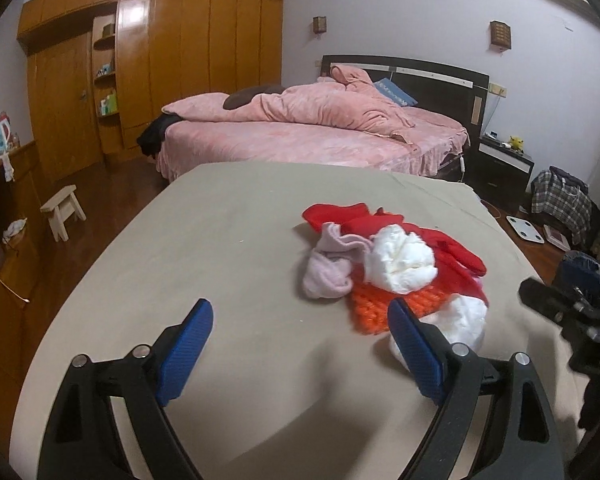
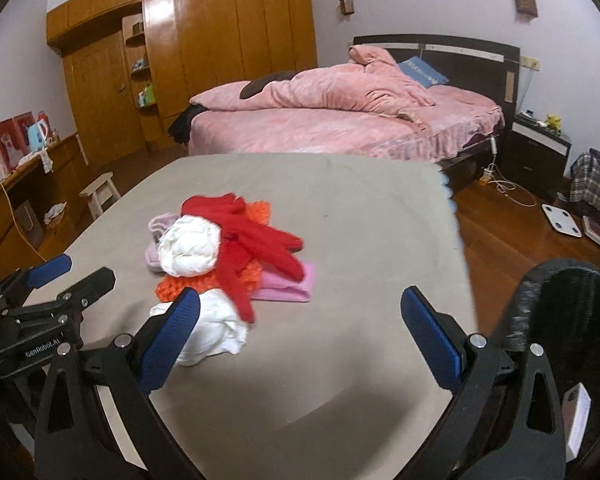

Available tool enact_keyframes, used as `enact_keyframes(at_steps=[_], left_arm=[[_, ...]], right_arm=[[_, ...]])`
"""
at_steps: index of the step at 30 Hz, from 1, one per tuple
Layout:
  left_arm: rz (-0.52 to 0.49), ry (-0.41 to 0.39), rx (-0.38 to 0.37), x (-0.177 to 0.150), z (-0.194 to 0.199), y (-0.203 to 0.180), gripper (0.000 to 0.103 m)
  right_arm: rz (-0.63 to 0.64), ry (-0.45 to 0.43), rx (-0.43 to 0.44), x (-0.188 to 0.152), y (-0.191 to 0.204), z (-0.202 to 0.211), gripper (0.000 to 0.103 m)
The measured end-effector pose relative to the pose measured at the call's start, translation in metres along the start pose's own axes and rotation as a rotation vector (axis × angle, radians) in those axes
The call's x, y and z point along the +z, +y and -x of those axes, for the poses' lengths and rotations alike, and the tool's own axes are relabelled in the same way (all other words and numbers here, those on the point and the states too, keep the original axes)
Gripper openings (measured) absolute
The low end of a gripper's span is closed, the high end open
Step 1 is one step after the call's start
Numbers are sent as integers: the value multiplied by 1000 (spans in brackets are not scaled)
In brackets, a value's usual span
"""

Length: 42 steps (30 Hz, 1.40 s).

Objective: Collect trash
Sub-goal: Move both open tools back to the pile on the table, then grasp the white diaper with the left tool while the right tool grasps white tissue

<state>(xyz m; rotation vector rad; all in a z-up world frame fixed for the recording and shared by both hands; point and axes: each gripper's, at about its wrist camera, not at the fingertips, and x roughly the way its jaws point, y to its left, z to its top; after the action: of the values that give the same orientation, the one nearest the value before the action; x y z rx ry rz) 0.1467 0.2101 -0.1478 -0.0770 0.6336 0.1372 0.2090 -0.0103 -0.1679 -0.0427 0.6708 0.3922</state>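
left wrist view: the left gripper [image 1: 300, 344] fills the lower frame with its blue pads spread wide and nothing between them, above the beige-covered table [image 1: 180, 248]. right of centre lies a heap of soft items: a crumpled white wad [image 1: 402, 260] on top, a pale pink sock [image 1: 328, 268] to its left, a red knit garment [image 1: 452, 252] behind and to the right, and an orange knit piece [image 1: 372, 312] underneath. a second white wad [image 1: 464, 324] sits at the heap's near edge, just beside the right-hand blue pad of the left gripper. part of the right gripper [image 1: 560, 304] enters from the right edge of the frame.

right wrist view: the right gripper [image 2: 300, 328] occupies the lower frame — pads equally wide apart, holding nothing. the same heap appears left of centre, with a flat pink cloth [image 2: 292, 284] at its right side. the second white wad lies touching or just behind the left-hand blue pad; which of the two cannot be told. a black mesh wastebasket [image 2: 560, 304] stands at the lower right, beyond the table's edge. the left gripper shows at the left edge of the frame.

background, both views: a bed with pink bedding [image 1: 300, 128] across the upper centre, a wooden wardrobe [image 1: 160, 52] at upper left, a small white stool [image 1: 62, 210] at left, a dark nightstand [image 1: 504, 164] at right — and a white bathroom scale [image 2: 562, 220] on the wooden floor.
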Motion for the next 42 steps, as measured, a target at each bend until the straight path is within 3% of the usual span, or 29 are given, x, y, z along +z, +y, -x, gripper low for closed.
enact_keyframes(at_steps=[15, 24, 29, 35, 42], left_arm=[[18, 35, -37, 3, -8, 17, 86], [36, 38, -39, 3, -8, 21, 86], [31, 38, -38, 2, -9, 21, 86], [11, 41, -37, 2, -11, 18, 86], [3, 30, -56, 5, -12, 7, 81]], right_arm=[[75, 86, 37, -3, 40, -22, 97], [112, 177, 89, -11, 50, -36, 58], [100, 195, 151, -12, 49, -34, 31], [88, 171, 162, -13, 43, -20, 26], [32, 145, 91, -9, 10, -11, 26]])
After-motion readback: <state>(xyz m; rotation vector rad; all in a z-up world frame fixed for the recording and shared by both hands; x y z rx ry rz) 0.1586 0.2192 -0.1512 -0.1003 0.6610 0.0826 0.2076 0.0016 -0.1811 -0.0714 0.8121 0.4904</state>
